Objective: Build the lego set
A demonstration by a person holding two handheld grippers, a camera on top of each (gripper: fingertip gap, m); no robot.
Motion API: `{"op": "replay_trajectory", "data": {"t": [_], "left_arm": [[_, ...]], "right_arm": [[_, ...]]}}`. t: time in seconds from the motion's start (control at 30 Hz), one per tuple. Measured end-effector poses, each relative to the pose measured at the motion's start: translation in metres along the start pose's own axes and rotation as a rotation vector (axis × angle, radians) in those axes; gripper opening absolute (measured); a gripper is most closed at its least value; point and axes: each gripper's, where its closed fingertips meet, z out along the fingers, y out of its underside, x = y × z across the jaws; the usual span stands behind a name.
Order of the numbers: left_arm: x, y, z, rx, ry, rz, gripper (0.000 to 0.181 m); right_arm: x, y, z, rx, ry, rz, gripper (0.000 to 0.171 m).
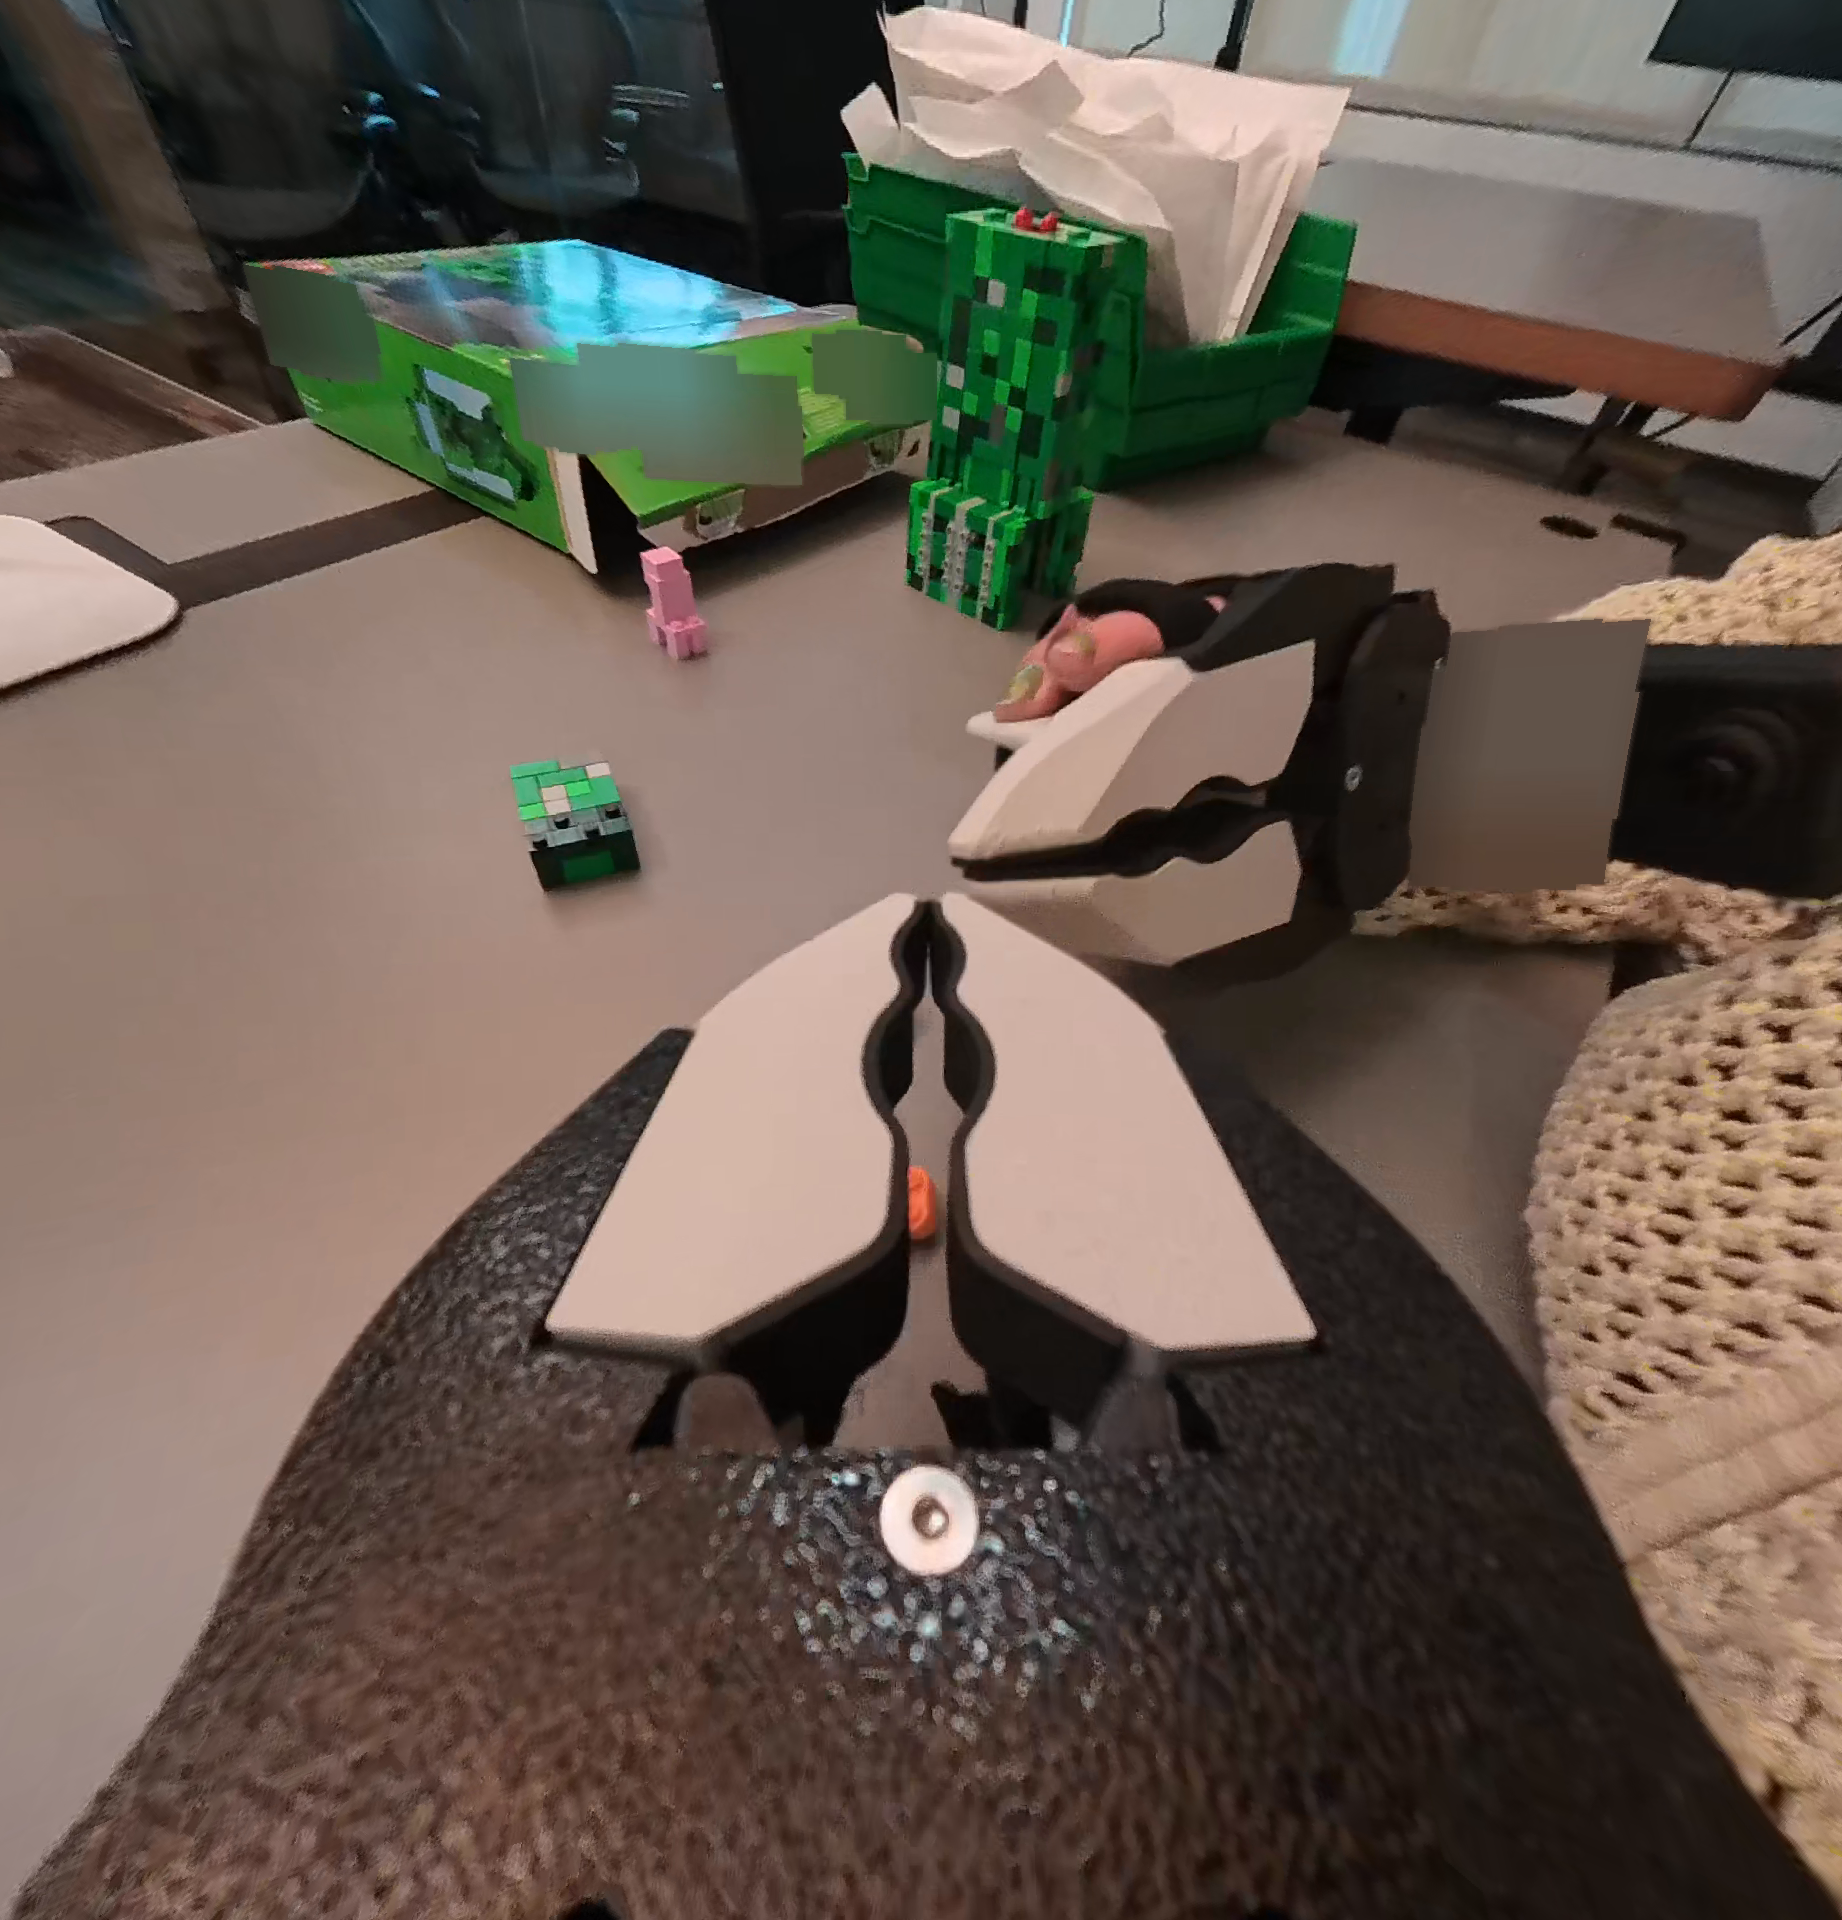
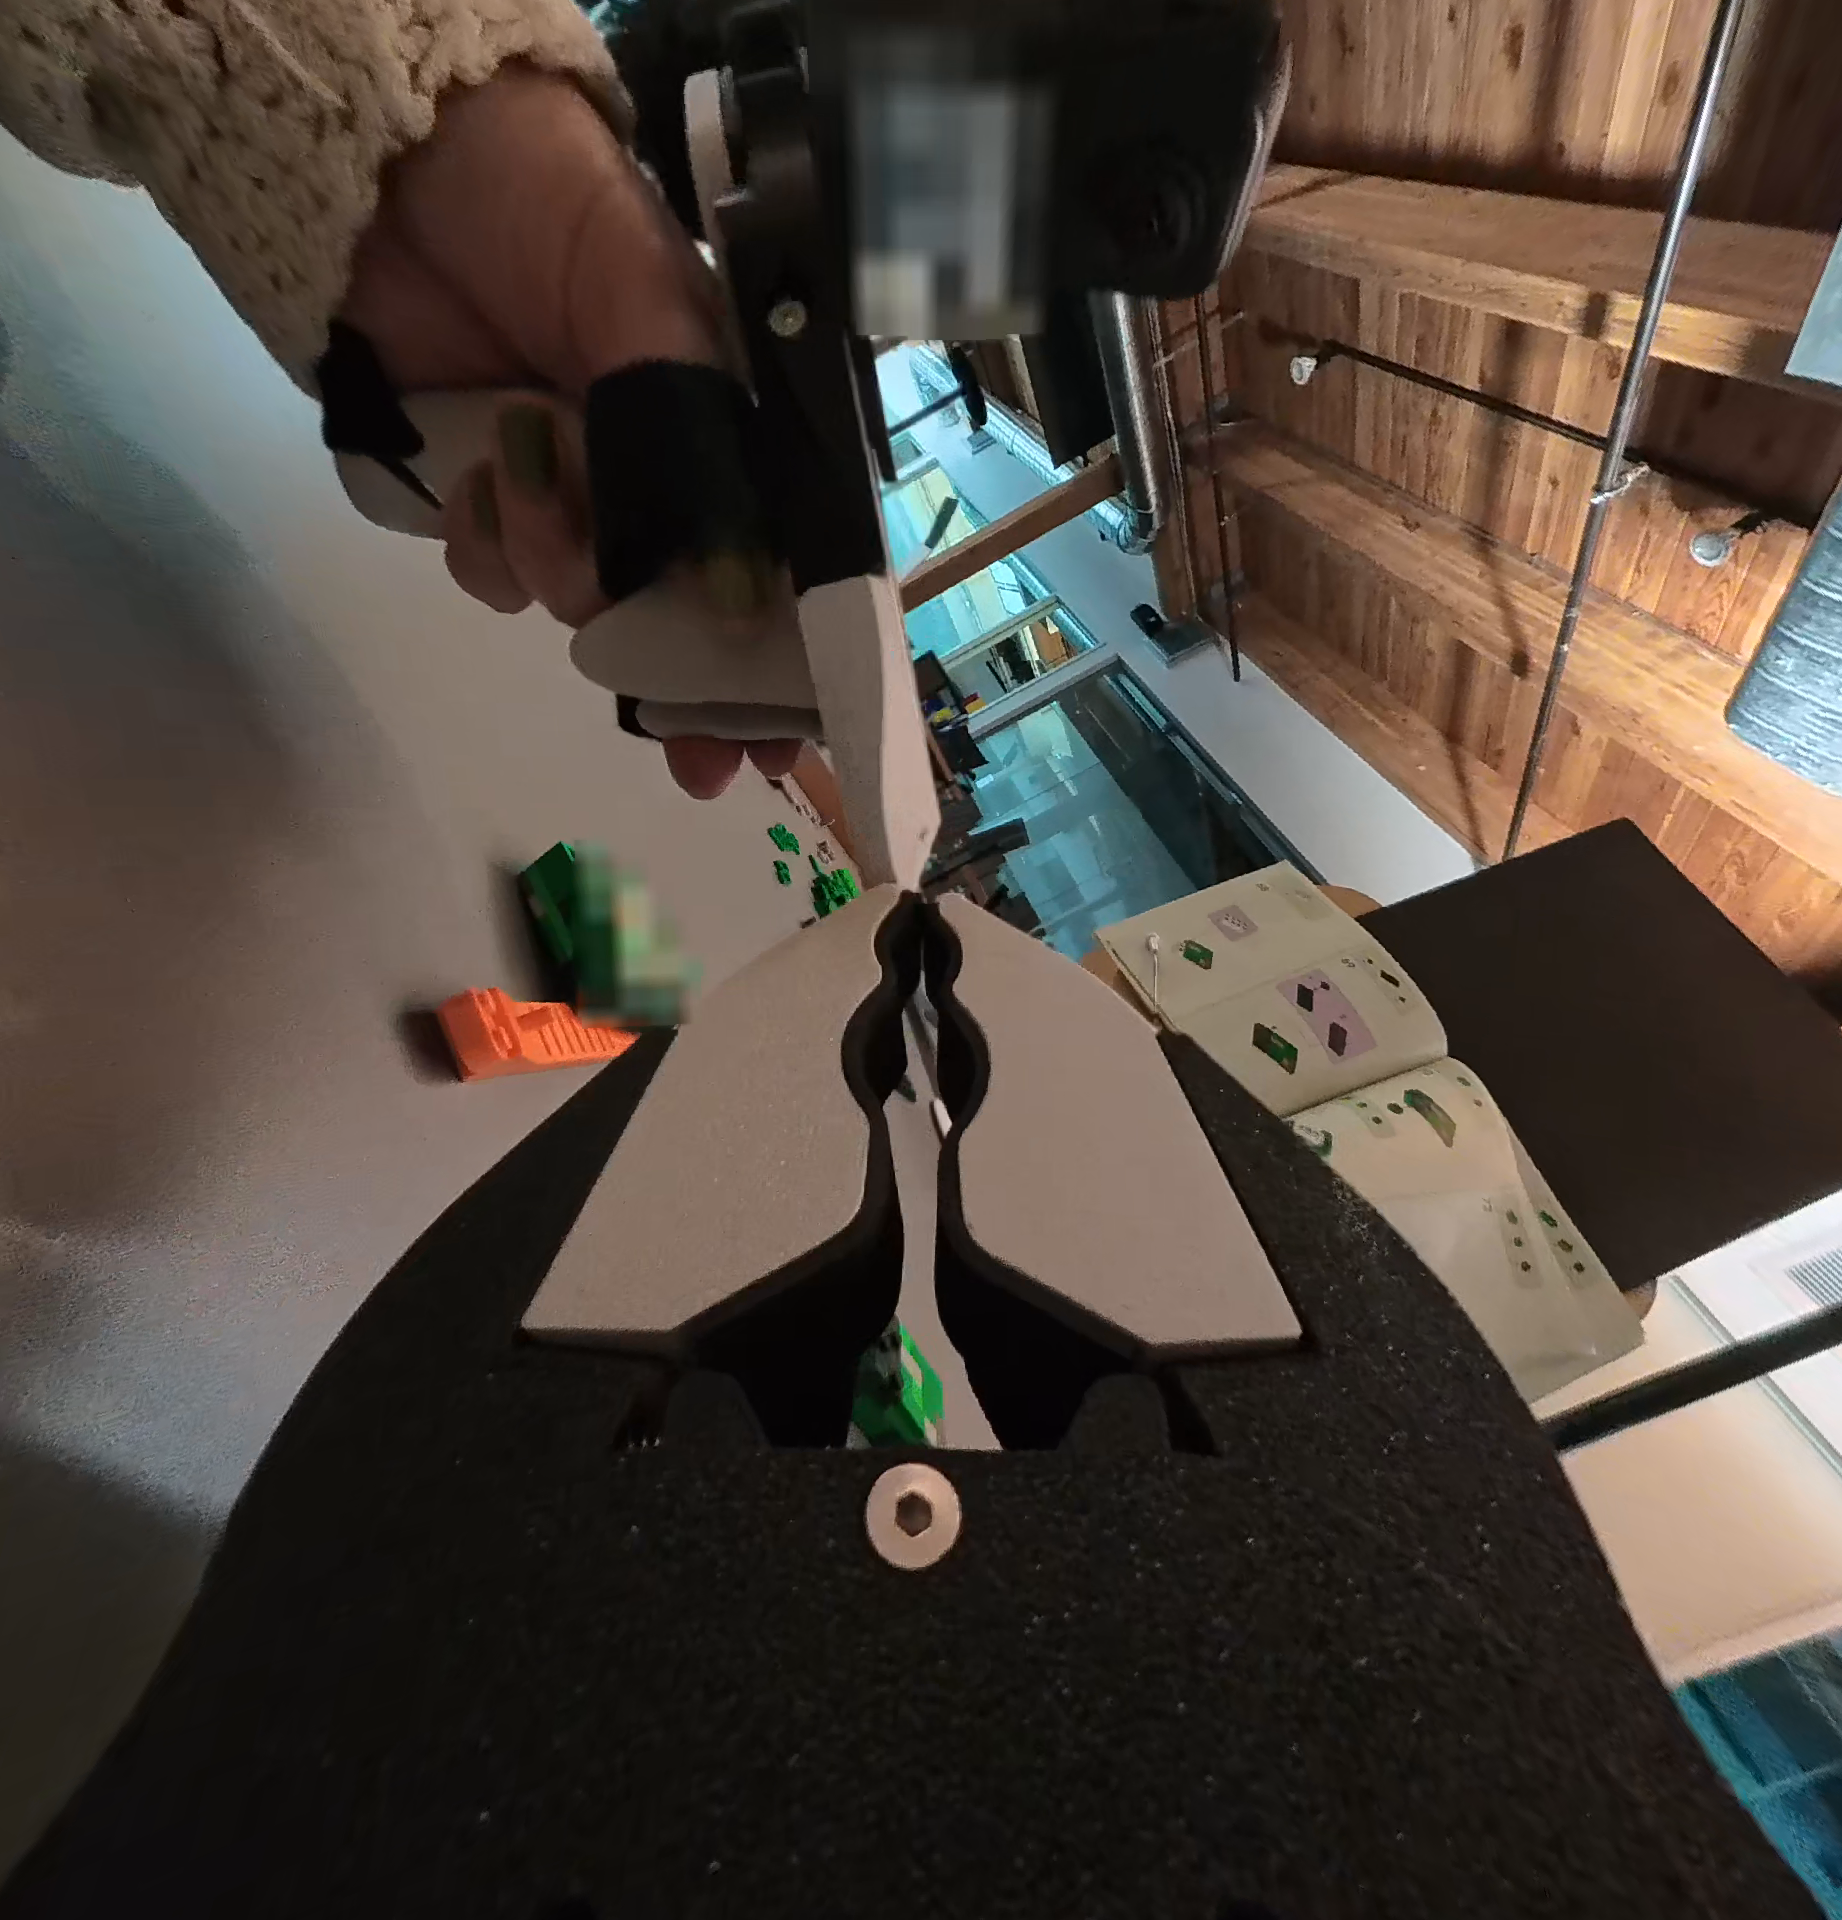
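Observation:
My left gripper (image 1: 927,906) is shut, its pads pressed together just above the grey table (image 1: 273,1039). My right gripper (image 1: 967,864) comes in from the right, also shut, with its tips almost touching the left gripper's tips. In the right wrist view my right gripper (image 2: 912,906) is shut and the left gripper (image 2: 901,883) points down onto its tips. A small green and black lego block (image 1: 574,826) lies on the table to the left of the tips. The tall green lego figure (image 1: 1010,416) stands farther back.
A pink lego pig (image 1: 673,608), a green set box (image 1: 543,374) and a green bin with white paper (image 1: 1208,343) stand at the back. An orange brick separator (image 2: 522,1034), loose green pieces (image 2: 823,883) and an open instruction booklet (image 2: 1312,997) lie nearby. A knitted sleeve (image 1: 1675,1195) is on the right. The tips of both grippers are at nearly the same place. The pink lego pig (image 1: 673,608) is about 25 cm from my left fingertips.

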Motion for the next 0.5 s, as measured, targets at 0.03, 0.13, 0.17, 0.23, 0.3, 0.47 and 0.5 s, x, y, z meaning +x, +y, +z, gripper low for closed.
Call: {"op": "replay_trajectory", "data": {"t": [0.03, 0.13, 0.17, 0.23, 0.3, 0.47, 0.5], "left_arm": [[-0.002, 0.001, 0.0, -0.002, -0.015, 0.012, 0.0], [-0.014, 0.003, -0.002, -0.004, -0.091, 0.023, 0.0], [-0.018, 0.004, -0.003, -0.006, -0.122, 0.033, 0.0], [-0.027, 0.004, -0.007, -0.002, -0.202, 0.07, 0.0], [-0.04, 0.0, -0.014, 0.042, -0.329, 0.151, 0.0], [-0.075, -0.01, -0.045, 0.15, -0.691, 0.383, 0.0], [-0.078, -0.01, -0.051, 0.184, -0.72, 0.378, 0.0]], "right_arm": [[0.001, 0.001, 0.0, -0.003, 0.004, 0.016, 0.0], [0.013, 0.014, -0.001, -0.043, 0.039, 0.108, 0.0], [0.021, 0.02, -0.002, -0.062, 0.066, 0.157, 0.0], [0.038, 0.037, -0.006, -0.101, 0.132, 0.274, 0.0], [0.055, 0.059, -0.013, -0.164, 0.207, 0.382, 0.0], [0.054, 0.116, -0.022, -0.382, 0.174, 0.532, 0.006], [0.058, 0.124, -0.026, -0.414, 0.192, 0.536, 0.006]]}}
